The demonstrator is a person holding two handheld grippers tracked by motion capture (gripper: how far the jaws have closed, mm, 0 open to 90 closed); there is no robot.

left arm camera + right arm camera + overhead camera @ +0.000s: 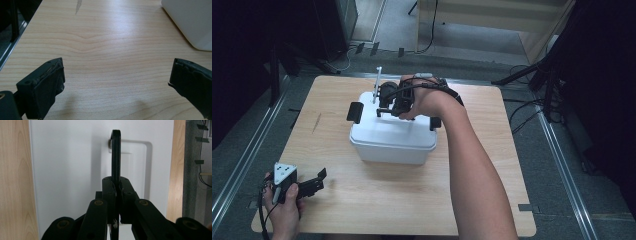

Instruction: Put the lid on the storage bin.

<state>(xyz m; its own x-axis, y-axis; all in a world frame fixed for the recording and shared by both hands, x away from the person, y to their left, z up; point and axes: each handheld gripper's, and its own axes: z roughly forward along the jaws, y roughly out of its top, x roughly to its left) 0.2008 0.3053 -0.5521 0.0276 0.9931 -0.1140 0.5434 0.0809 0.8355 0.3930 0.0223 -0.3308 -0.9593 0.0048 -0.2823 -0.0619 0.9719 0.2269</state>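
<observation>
1. White box (190, 22) cut off by the top and right edges in the left gripper view.
2. Black handle (115, 155) partly hidden between the shut jaws of the right hand-held gripper (116, 185).
3. Box lid (377, 125) partly covered by the right hand (427, 100).

A pale wood counter (362, 200) stands on grey carpet (242, 145) crossed by metal floor rails (564, 170); black stands (537, 75) and cables (522, 107) surround it.

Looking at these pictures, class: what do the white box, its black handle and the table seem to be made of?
White box: likely plastic, smooth matte, moulded rounded corners. Black handle, clamped in the right gripper: probably hard plastic, thin with a slight sheen. Table: wood or wood-look laminate, pale grain lines, satin glare.
</observation>
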